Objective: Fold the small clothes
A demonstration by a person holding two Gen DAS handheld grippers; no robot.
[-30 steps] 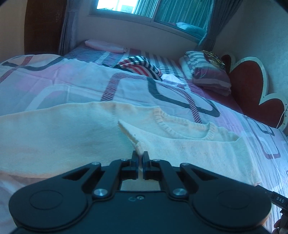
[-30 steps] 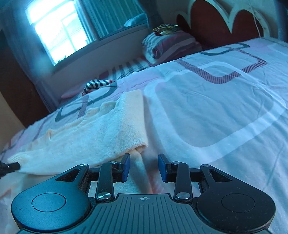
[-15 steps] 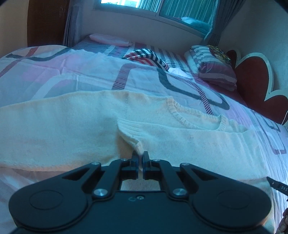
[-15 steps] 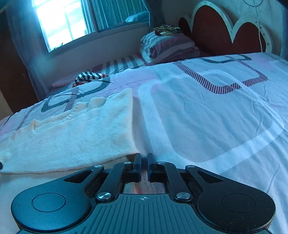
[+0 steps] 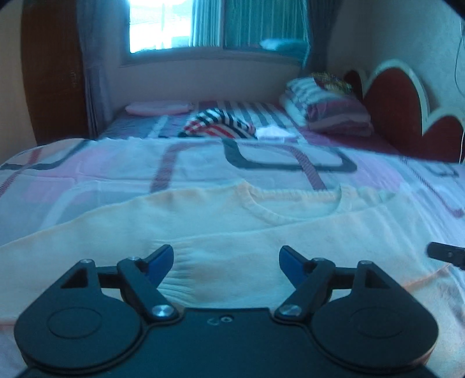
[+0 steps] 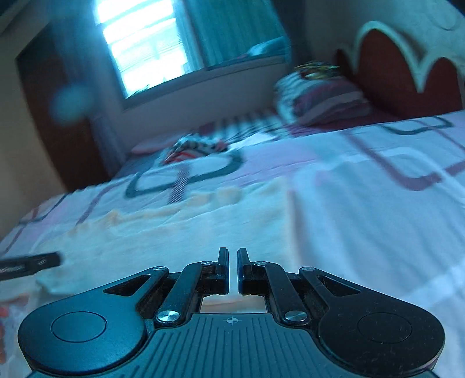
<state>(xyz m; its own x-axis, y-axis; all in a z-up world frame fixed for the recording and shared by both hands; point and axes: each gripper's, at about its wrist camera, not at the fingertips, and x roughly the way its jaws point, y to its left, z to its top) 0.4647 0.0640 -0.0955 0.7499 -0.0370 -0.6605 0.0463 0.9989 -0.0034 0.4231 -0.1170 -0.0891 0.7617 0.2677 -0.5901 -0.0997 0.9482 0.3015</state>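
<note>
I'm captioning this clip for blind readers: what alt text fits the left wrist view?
The open left gripper hovers over a cream sweater lying flat on a patterned bedspread, gripping nothing. Behind it are a striped garment, stacked pillows, a scalloped red headboard and a bright window.

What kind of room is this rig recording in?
A bedroom, most likely: a bed with a patterned bedspread, stacked pillows against a scalloped red headboard, and a curtained window.
</note>
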